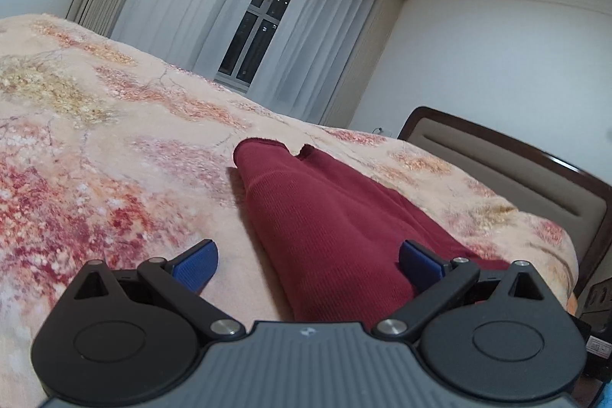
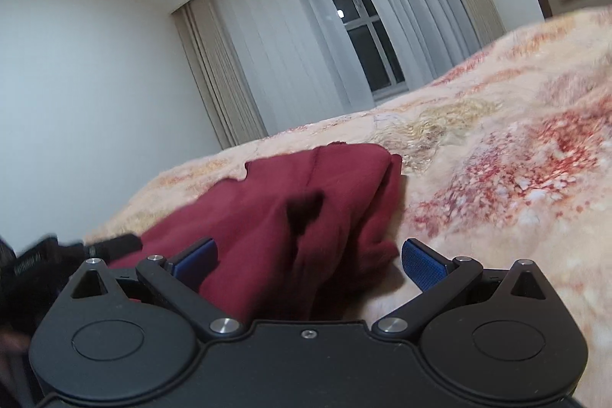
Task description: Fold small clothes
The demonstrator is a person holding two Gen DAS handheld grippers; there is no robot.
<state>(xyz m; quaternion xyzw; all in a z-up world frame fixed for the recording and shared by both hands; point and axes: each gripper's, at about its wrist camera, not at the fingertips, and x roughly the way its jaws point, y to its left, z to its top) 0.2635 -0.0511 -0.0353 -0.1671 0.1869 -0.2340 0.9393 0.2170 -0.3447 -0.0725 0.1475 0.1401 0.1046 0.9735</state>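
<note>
White walls and sheer curtains (image 1: 214, 6) around a dark window (image 1: 260, 25) fill the back of my feed, and below them runs the bed (image 1: 95, 125), covered in a plush beige blanket with red and ochre blotches. On my left camera I can also see a padded headboard (image 1: 528, 178) in a dark wooden frame off to the right.

A dark red garment (image 1: 329, 217) lies on the blanket, folded over on itself into a long shape with one narrow end pointing towards the window. Its knit is fine and ribbed.

My left tongs (image 1: 308, 260) are spread wide, hovering low over the near end of the cloth. One blue pad (image 1: 417, 264) sits over the red fabric, the other over bare blanket just beside the garment's edge. Nothing is pinched between them.

My right tongs (image 2: 310, 260) are spread just as wide and empty. From this side the garment (image 2: 298, 213) looks bunched and rumpled, with a dark hollow in its folds, and it runs in under the tongs between the two pads. This view is slightly blurred. At its left edge I can make out part of a black device low beside the cloth, too blurred to identify.
</note>
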